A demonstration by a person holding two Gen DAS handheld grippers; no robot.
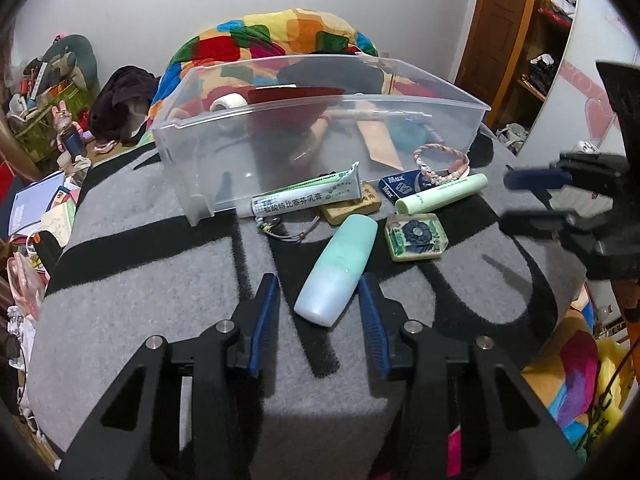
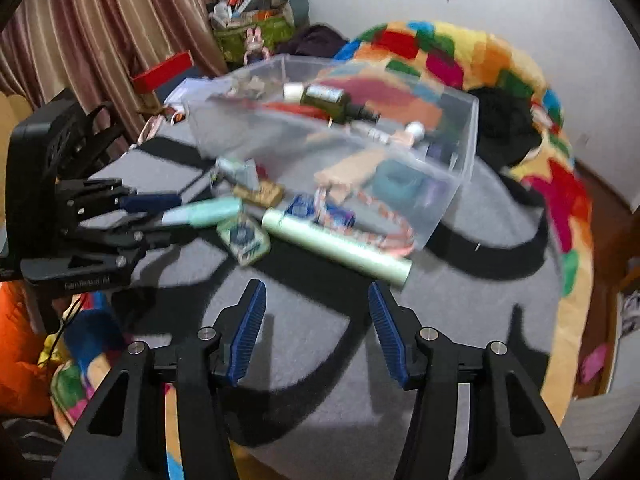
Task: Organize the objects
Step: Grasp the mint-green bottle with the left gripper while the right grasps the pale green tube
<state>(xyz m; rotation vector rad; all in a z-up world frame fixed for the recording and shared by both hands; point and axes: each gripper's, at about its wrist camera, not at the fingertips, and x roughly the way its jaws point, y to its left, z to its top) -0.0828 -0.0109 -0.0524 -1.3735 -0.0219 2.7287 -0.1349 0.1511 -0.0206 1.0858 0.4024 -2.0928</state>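
A teal-and-pale-blue bottle (image 1: 336, 272) lies on the grey blanket (image 1: 160, 280), its near end between the fingers of my left gripper (image 1: 319, 284). The right pad touches its side and a gap shows at the left pad, so the gripper is open. Beyond it lie a white ointment tube (image 1: 304, 196), a wooden block (image 1: 352, 206), a flower-printed square box (image 1: 416, 238), a pale green tube (image 1: 440, 194), a blue box (image 1: 400, 186) and a pink braided bracelet (image 1: 442, 162). My right gripper (image 2: 318, 312) stands open and empty just short of the pale green tube (image 2: 336, 246).
A clear plastic bin (image 1: 332, 100) stands behind the loose items and holds a red bowl, a tape roll and other things. A colourful quilt (image 1: 280, 32) is heaped behind it. Clutter lines the blanket's left edge. A corded charm (image 1: 288, 232) lies beside the bottle.
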